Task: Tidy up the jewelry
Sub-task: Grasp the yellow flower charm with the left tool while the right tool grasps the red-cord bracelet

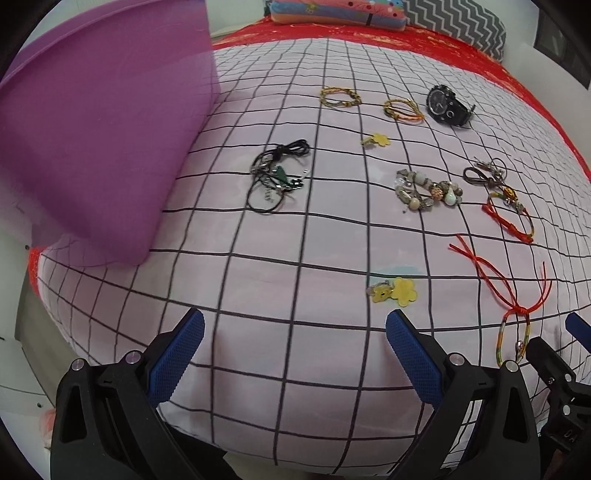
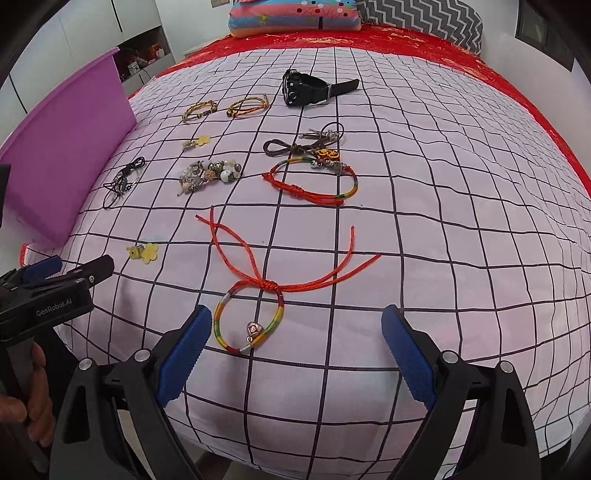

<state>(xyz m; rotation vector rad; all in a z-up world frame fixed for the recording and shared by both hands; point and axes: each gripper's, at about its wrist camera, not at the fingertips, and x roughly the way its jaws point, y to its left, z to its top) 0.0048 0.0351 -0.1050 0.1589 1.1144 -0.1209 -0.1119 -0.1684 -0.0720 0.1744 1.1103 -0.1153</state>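
Jewelry lies spread on a checked pink sheet (image 1: 258, 280). My left gripper (image 1: 295, 328) is open and empty above the sheet's near edge; a yellow flower clip (image 1: 397, 291) lies just beyond its right finger. My right gripper (image 2: 297, 325) is open, and a rainbow cord bracelet with red tails (image 2: 249, 321) lies between its fingers, nearer the left one. Farther off lie a beaded bracelet (image 2: 210, 173), a black cord necklace (image 1: 275, 177), a red cord bracelet (image 2: 314, 181), two woven bracelets (image 2: 225, 107), a smaller yellow clip (image 1: 376, 140), a brown cord piece (image 2: 306, 144) and a black watch (image 2: 306, 88).
A purple bin (image 1: 96, 147) stands on the sheet's left side, its wall close to the necklace. A red bedspread (image 2: 406, 40) and pillows (image 2: 295, 16) lie at the back. A hand (image 2: 29, 406) holds the left gripper's handle at the right wrist view's left edge.
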